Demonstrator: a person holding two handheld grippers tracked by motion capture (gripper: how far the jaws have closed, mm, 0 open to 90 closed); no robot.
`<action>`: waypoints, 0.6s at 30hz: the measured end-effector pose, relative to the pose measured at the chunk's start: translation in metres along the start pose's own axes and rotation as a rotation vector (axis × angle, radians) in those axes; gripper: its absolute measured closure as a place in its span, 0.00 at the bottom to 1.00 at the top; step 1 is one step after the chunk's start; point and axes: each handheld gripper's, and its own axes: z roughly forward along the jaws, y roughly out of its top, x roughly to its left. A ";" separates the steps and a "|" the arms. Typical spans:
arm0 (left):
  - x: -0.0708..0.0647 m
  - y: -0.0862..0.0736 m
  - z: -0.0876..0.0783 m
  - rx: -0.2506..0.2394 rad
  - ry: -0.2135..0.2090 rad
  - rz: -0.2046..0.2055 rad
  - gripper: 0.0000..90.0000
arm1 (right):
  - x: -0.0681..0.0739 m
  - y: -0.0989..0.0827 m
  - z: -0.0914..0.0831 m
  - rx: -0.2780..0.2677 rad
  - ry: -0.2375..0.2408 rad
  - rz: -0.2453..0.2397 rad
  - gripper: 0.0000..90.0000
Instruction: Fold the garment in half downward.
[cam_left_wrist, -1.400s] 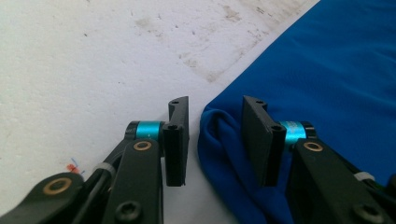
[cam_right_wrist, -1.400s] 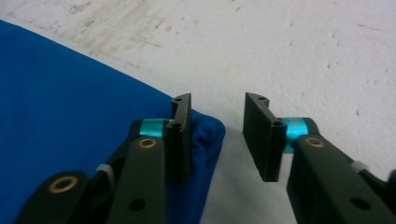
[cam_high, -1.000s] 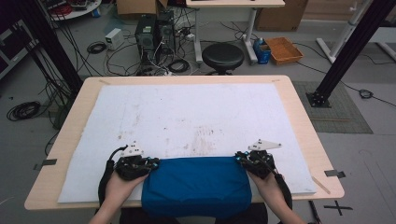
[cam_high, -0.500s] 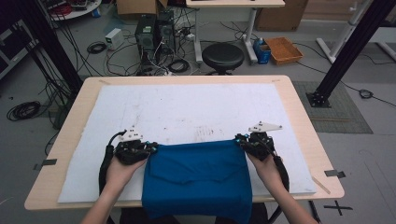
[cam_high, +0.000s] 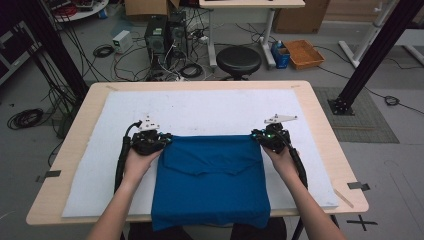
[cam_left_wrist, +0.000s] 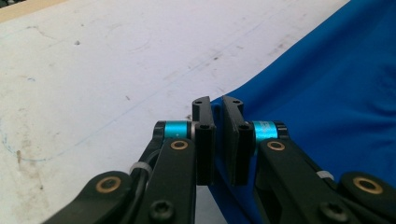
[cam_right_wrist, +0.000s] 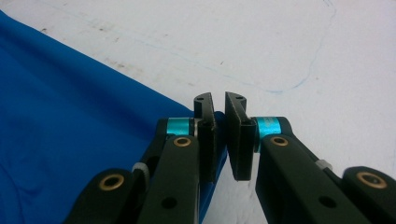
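High view: blue cloth (cam_high: 212, 180) spread on the white mat (cam_high: 100, 170) of the desk (cam_high: 325, 150), near edge hanging over the front, far corners pinched by left gripper (cam_high: 161, 142) and right gripper (cam_high: 260, 138). Left gripper view: fingers (cam_left_wrist: 204, 135) clamped on the cloth's corner (cam_left_wrist: 299, 93), thin fabric between. Right gripper view: fingers (cam_right_wrist: 205, 135) likewise closed on the other corner (cam_right_wrist: 70, 140). Risk, as a judgement: uneven pull by one hand, skewing the cloth or slipping a corner free from so shallow a bite. No brand, label or readable writing anywhere; only faint pen marks on the mat.
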 end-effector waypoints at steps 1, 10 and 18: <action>0.001 0.001 0.002 -0.003 0.005 -0.004 0.93 | -0.002 0.002 0.002 -0.006 0.002 -0.007 0.93; 0.012 0.003 0.017 0.000 0.030 0.003 0.93 | -0.012 0.012 0.025 0.020 -0.036 -0.024 0.93; 0.017 0.000 0.026 0.055 0.076 0.005 0.85 | -0.011 0.014 0.038 0.052 -0.068 -0.047 0.92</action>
